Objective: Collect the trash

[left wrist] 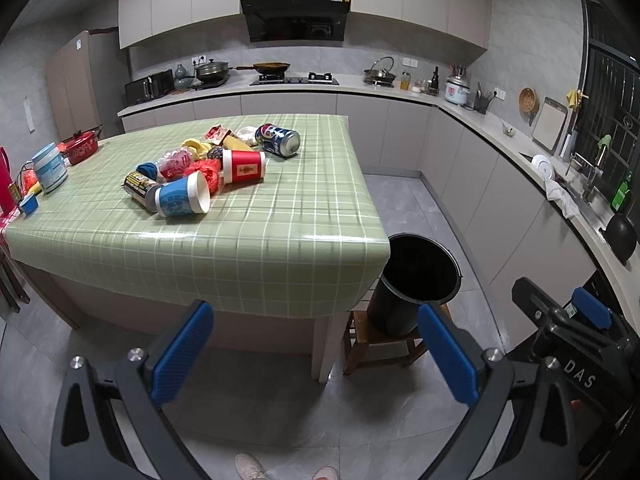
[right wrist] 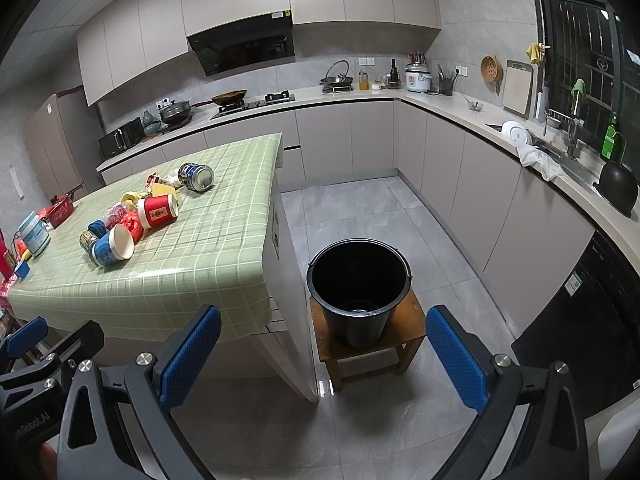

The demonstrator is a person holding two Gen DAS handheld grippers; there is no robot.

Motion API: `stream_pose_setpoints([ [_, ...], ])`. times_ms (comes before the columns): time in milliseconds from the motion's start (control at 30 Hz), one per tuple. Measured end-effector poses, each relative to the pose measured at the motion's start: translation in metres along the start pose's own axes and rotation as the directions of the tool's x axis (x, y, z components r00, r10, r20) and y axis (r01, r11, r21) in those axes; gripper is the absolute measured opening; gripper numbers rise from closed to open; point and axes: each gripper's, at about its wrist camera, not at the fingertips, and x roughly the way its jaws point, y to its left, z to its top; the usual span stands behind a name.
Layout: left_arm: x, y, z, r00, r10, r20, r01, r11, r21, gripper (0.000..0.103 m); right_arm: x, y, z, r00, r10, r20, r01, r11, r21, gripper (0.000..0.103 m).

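Kitchen, green-checked table (left wrist: 240, 248). Trash pile mid-table toward far edge: blue paper cup (left wrist: 182, 200), red paper cup (left wrist: 244, 166), blue can (left wrist: 278, 140), wrappers. Black bucket (right wrist: 360, 280) on wooden stool (right wrist: 412, 328) just beside table's near right corner, looks empty. Left gripper (left wrist: 316, 352), right gripper (right wrist: 324, 356) both spread, holding nothing, well short of pile. Risks: cans and cups lie on sides, may roll off edge when nudged; paper cup crushes under pinch; bucket may tip off stool.

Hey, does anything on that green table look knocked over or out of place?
Yes. A pile of litter sits on the green table: a blue cup, a red cup and a blue can all lie tipped on their sides among crumpled wrappers. The black bucket beside the table stands upright on a wooden stool.
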Motion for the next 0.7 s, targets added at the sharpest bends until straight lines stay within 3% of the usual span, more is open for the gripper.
stream_pose_setpoints([
  [700, -0.0015, 0.0019, -0.0015, 1.0, 0.0, 0.001, 0.0, 1.0, -0.003, 0.103, -0.006, 0.0003, -0.0013, 1.0, 0.004, -0.002, -0.004, 1.0, -0.003, 0.103],
])
